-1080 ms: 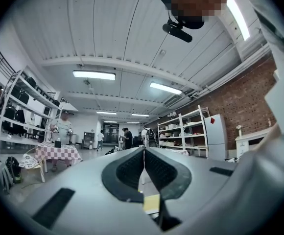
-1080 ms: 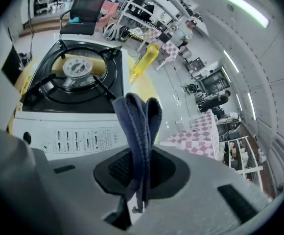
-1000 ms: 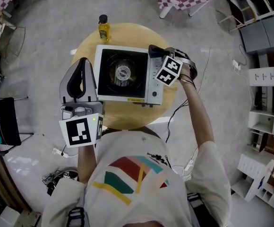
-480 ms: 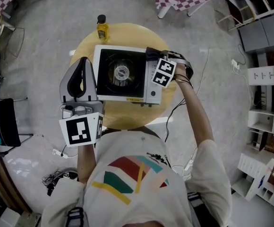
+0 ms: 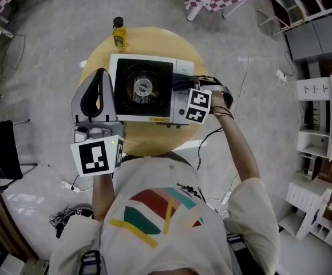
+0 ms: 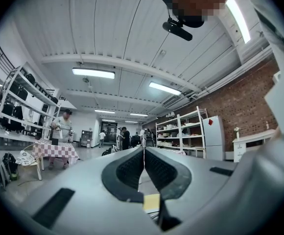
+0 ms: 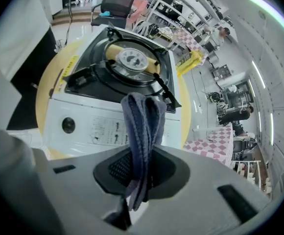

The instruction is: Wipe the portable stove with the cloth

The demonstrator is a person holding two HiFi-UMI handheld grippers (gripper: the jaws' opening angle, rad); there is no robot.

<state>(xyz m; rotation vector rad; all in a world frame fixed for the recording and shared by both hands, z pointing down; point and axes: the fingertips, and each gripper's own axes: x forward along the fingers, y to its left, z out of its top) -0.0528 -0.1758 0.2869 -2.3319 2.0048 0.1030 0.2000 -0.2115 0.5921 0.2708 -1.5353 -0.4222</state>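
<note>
Round wooden table (image 5: pixel 154 143) holds boxy stove (image 5: pixel 140 90); right tongs (image 7: pixel 139 163) pinch ribbed blue cloth (image 7: pixel 142 121), left tongs (image 6: pixel 143 160) closed.

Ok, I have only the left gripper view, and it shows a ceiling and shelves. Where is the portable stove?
Observer: The white portable stove with black burner top sits on the round yellow wooden table, just right of the left tool.
Operator: Who holds the cloth?
Observer: The right tool is shut on the folded dark blue cloth.
Operator: Where is its free end?
Observer: It hangs before the stove's white control panel, beside the round black knob.
</note>
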